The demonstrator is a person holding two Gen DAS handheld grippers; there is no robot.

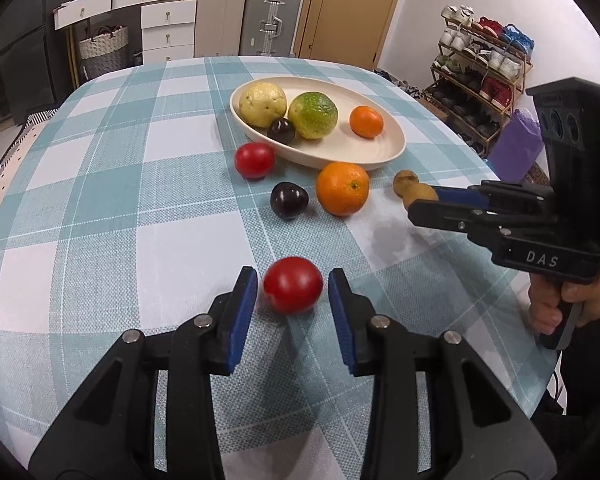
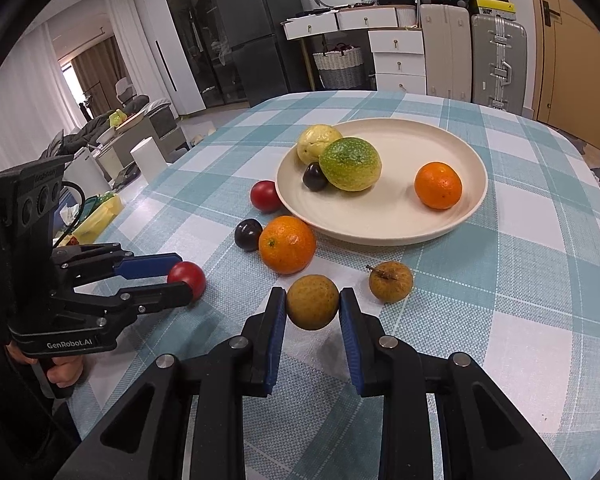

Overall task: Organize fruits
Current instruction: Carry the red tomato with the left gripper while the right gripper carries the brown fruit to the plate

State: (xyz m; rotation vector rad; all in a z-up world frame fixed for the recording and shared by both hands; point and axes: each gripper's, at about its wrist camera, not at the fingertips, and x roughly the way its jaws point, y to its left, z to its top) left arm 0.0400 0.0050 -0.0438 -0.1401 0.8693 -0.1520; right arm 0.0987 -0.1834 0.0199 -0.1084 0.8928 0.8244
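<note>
Blue ribbed pads of left gripper (image 1: 292, 280) spread around glossy round red tomato (image 1: 293, 285) on checked woven tablecloth (image 1: 100, 200), gaps both sides; right gripper (image 2: 313, 305) pinches rough brown round longan (image 2: 312, 307), second stemmed longan (image 2: 391, 281) just beside; shallow cream oval plate (image 2: 380, 228) beyond holds citrus

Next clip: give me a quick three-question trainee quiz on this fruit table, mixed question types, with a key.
1. True or false: the plate holds four fruits.
2. Which fruit sits between the fingers of the left gripper? A) large orange B) red tomato C) dark plum
3. Fill in: the right gripper has its pads against a brown round fruit; a second one lies on the ____.

Key
1. True: a yellow fruit, a green one, a small orange and a dark plum.
2. B; gaps show on both sides.
3. Tablecloth.
</note>
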